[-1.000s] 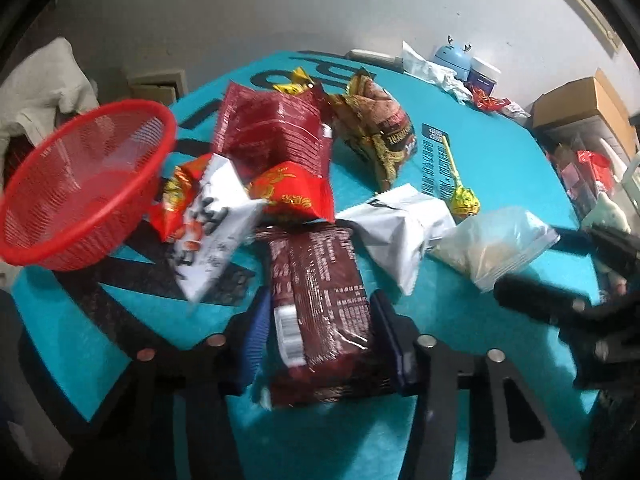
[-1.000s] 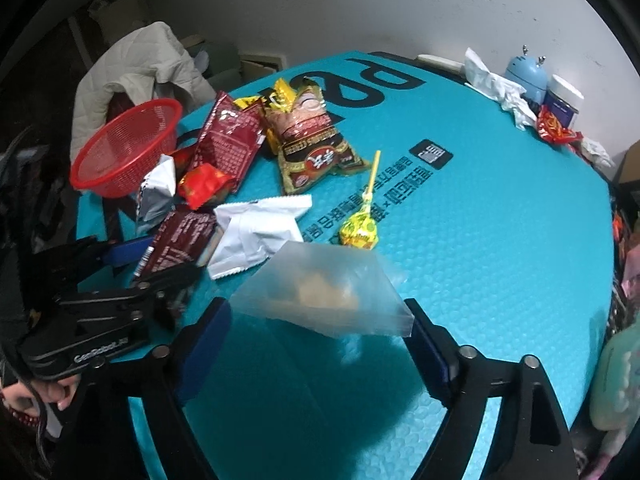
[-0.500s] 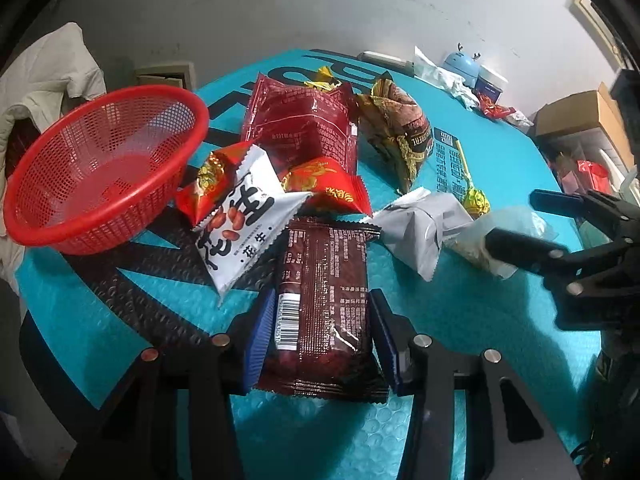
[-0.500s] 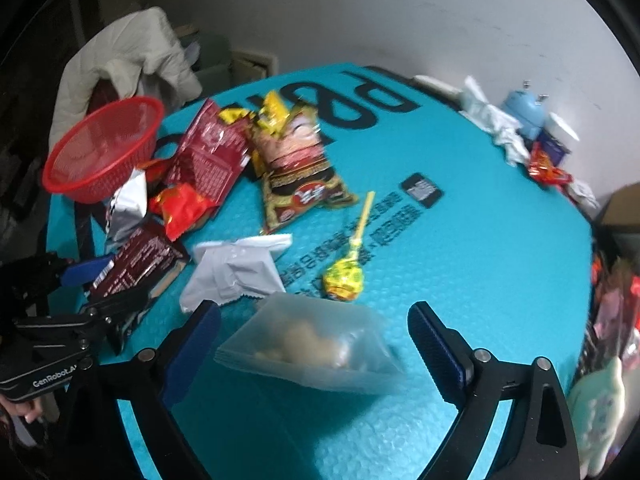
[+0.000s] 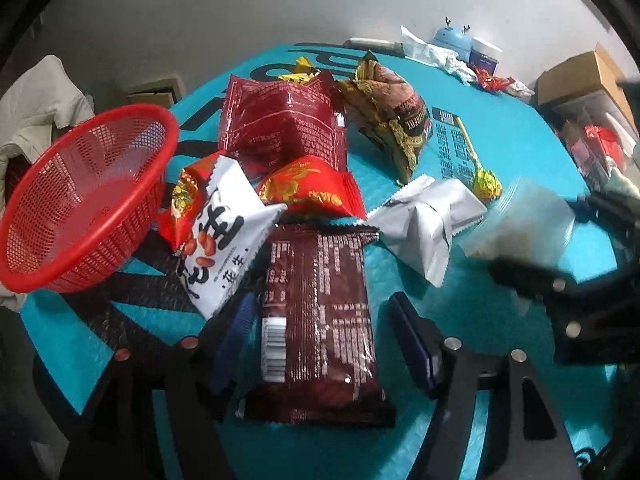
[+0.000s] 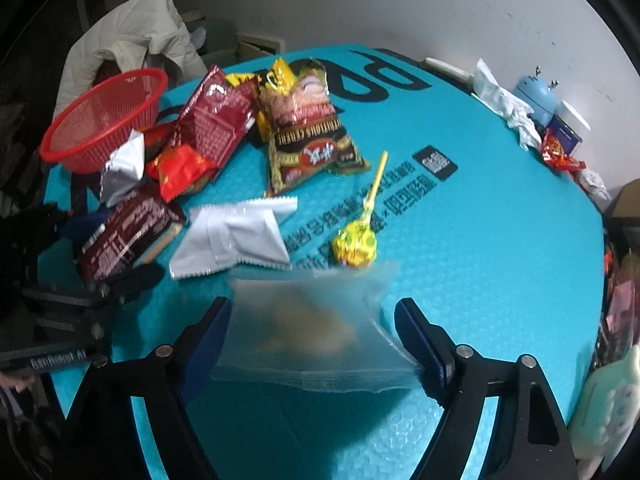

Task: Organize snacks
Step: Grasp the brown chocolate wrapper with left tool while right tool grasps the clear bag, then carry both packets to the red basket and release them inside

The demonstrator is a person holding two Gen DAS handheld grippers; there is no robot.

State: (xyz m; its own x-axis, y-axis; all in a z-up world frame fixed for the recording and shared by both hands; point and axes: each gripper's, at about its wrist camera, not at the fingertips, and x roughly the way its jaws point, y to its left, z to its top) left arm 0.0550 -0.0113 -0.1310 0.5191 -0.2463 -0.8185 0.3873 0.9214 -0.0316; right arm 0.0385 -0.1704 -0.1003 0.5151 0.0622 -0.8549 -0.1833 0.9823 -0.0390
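Note:
A dark brown snack packet [image 5: 320,320] lies on the teal table between the fingers of my left gripper [image 5: 324,338]. Its jaws are opening and a gap shows at the right pad. In the right wrist view a clear bag [image 6: 308,328] with pale food inside lies between the fingers of my right gripper [image 6: 314,332]. Those jaws are closing, and the bag's side edges reach the pads. The bag is blurred. An empty red mesh basket [image 5: 132,114] stands at the table's left edge.
Behind the brown packet lie a white peanut packet [image 5: 224,236], small red packets [image 5: 316,192], a large red bag [image 5: 280,128], a brown-gold bag [image 5: 392,116], a white wrapper [image 5: 428,216] and a yellow lollipop [image 6: 356,240]. A blue gadget [image 6: 536,96] and wrappers sit at the far edge.
My left jaws have spread apart from the brown packet, which stays on the table. My right jaws have narrowed around the clear bag, which now sits closer between them.

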